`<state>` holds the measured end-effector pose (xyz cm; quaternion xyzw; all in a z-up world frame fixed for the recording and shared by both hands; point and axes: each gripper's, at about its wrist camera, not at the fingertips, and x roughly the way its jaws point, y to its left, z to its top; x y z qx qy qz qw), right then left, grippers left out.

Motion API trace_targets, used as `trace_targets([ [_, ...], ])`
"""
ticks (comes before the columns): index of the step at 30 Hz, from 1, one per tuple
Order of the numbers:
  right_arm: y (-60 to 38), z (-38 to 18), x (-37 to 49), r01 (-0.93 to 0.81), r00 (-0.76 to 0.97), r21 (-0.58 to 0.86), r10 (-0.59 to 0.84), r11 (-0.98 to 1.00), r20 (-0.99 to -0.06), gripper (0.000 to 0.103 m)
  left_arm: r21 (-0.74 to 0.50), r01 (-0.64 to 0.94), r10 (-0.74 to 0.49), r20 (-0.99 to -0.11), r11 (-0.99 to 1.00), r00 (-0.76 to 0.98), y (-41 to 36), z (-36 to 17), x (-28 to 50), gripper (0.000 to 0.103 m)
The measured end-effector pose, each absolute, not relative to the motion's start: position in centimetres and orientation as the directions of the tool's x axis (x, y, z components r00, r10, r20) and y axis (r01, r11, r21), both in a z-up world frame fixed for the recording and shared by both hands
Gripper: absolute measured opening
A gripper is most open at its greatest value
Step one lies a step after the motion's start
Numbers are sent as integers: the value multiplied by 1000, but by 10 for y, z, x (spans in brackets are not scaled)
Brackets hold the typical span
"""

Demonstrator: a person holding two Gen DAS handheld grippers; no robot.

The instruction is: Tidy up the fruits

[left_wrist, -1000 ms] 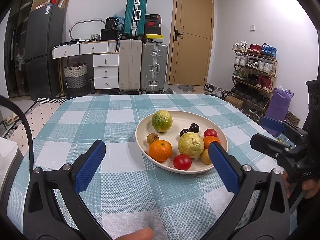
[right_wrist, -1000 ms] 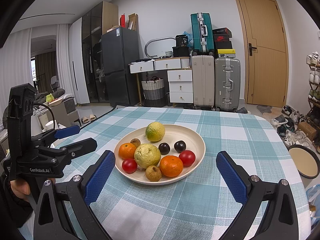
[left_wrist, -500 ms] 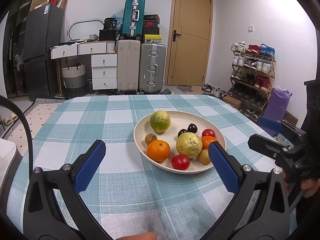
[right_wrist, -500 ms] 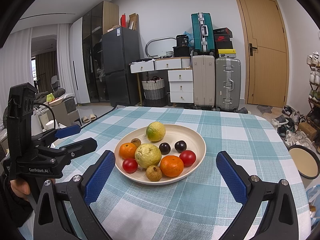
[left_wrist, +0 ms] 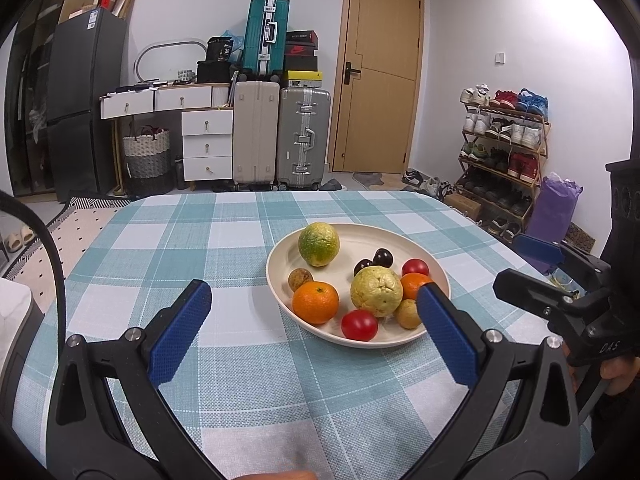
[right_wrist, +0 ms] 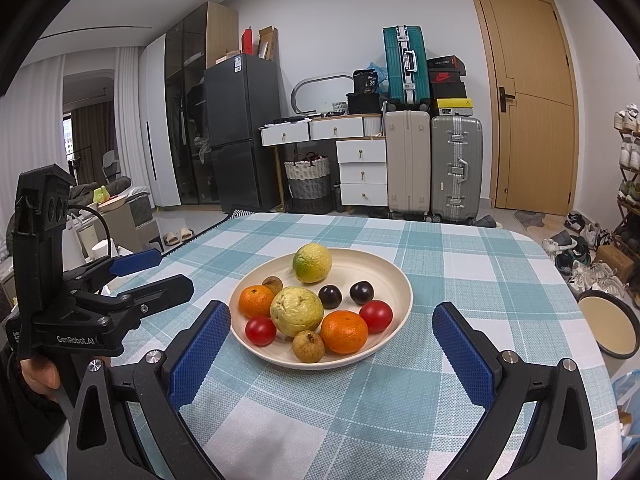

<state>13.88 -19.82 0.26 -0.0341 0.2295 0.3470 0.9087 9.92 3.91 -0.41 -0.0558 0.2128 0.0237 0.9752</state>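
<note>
On the checked tablecloth [right_wrist: 460,276], a cream plate [right_wrist: 394,276] of fruit is shown at the table's middle. Compared with the frames a second earlier, the plate is seen slightly further left in the left wrist view, while the right wrist view is almost unchanged; no fruit is displaced. Both tools are released: the left gripper [left_wrist: 312,316] and the right gripper [right_wrist: 332,334] are held with jaws wide apart, grasping nothing, near the plate's near rim.

Only in the left wrist view is the shoe rack [left_wrist: 504,140] seen whole, at the far right. Only in the right wrist view are the wardrobe [right_wrist: 188,120] at far left and a round dark-rimmed object [right_wrist: 608,324] beyond the table's right edge shown.

On the plate are seen a green-yellow citrus [right_wrist: 312,263] at the far side, a knobbly pale guava [right_wrist: 296,311] at centre, two oranges [right_wrist: 344,331], two red tomatoes [right_wrist: 260,330], two dark plums [right_wrist: 361,292] and two small brown fruits [right_wrist: 308,346].
</note>
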Motion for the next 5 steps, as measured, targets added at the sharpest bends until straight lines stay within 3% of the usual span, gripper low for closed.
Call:
trace_targets([
  [5, -198, 3, 139, -646, 654, 98, 615, 757, -441, 103, -97, -72, 26, -413, 993, 911, 38, -3, 97, 102],
])
